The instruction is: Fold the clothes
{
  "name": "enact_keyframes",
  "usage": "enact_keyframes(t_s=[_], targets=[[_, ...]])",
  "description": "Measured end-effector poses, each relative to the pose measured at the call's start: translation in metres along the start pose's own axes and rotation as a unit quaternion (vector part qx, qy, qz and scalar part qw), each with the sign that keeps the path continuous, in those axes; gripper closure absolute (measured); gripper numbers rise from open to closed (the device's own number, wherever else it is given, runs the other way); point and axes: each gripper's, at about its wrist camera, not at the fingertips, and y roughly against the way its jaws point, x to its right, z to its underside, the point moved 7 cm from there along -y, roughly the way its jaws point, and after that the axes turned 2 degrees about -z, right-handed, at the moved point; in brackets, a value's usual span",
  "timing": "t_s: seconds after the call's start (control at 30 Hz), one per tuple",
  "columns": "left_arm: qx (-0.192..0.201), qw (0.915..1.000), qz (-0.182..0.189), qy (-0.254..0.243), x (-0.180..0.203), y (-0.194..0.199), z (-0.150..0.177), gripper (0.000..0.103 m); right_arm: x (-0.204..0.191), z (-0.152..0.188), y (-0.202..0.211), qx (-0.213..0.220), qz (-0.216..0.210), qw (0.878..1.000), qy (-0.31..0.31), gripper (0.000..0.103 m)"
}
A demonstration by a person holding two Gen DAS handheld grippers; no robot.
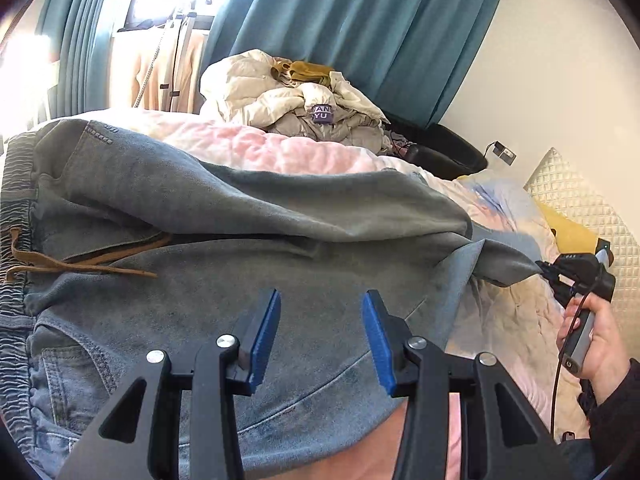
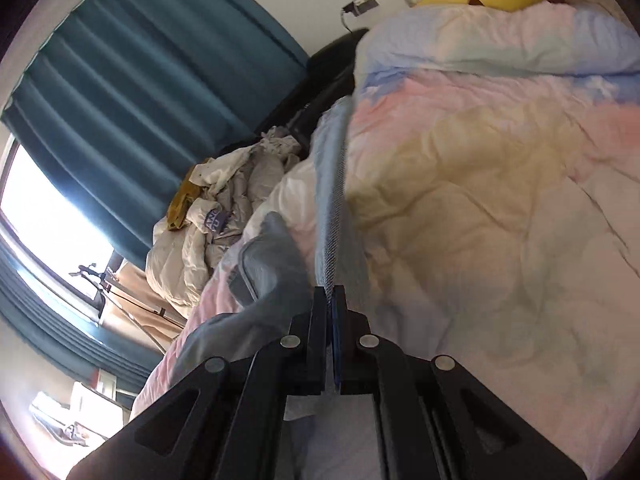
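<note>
Blue-padded fingers (image 1: 266,334) of the left gripper (image 1: 320,336) standing partly apart, nothing between them, hovering over the near leg of the jeans (image 1: 248,296). Fingers of the right gripper (image 2: 331,300) pressed together on a thin edge of the denim, seen edge-on as a pale ribbed strip running away from the tips.

Jeans spread across the bed, elastic waistband (image 1: 14,216) at far left with a brown drawstring (image 1: 60,266) trailing over the front. Far leg folded over and drawn out to a point at right, that point pinched by the right gripper (image 1: 550,270), held in a person's hand (image 1: 600,344) with a dark sleeve behind it. Near leg lying flat, a back pocket at lower left.

Underneath, a pastel quilt (image 2: 480,208) in pink, blue and cream. Beyond the jeans, a heap of cream and grey clothing (image 1: 296,100) with a mustard piece on top. Teal curtains (image 1: 360,32) behind, bright window at far left. Quilted headboard (image 1: 580,196) at right, with something yellow beside it, perhaps a pillow or soft toy, too cropped to tell.
</note>
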Motion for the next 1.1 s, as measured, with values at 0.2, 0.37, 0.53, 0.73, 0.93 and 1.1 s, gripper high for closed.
enact_keyframes(t_s=[0.2, 0.37, 0.53, 0.73, 0.93, 1.1], targets=[[-0.016, 0.9998, -0.007, 0.002, -0.001, 0.005, 0.007, 0.059, 0.086, 0.034, -0.041, -0.084, -0.022, 0.985, -0.150, 0.102], [-0.023, 0.9997, -0.005, 0.011, -0.003, -0.002, 0.005, 0.059, 0.102, 0.038, -0.044, -0.056, -0.071, 0.974, -0.208, 0.098], [-0.034, 0.9987, 0.006, 0.037, -0.008, -0.012, 0.005, 0.059, 0.109, 0.014, -0.053, -0.016, -0.058, 0.983, -0.174, 0.064], [-0.040, 0.9972, 0.015, 0.061, -0.014, -0.020, 0.005, 0.059, 0.133, -0.007, -0.076, 0.011, -0.039, 0.989, -0.145, 0.048], [-0.052, 0.9956, 0.019, 0.075, -0.018, -0.035, 0.007, 0.059, 0.143, -0.024, -0.095, 0.034, -0.035, 0.988, -0.143, 0.049], [-0.065, 0.9945, 0.015, 0.081, -0.022, -0.045, 0.012, 0.059, 0.118, -0.053, -0.103, 0.088, 0.018, 0.993, -0.075, 0.100]])
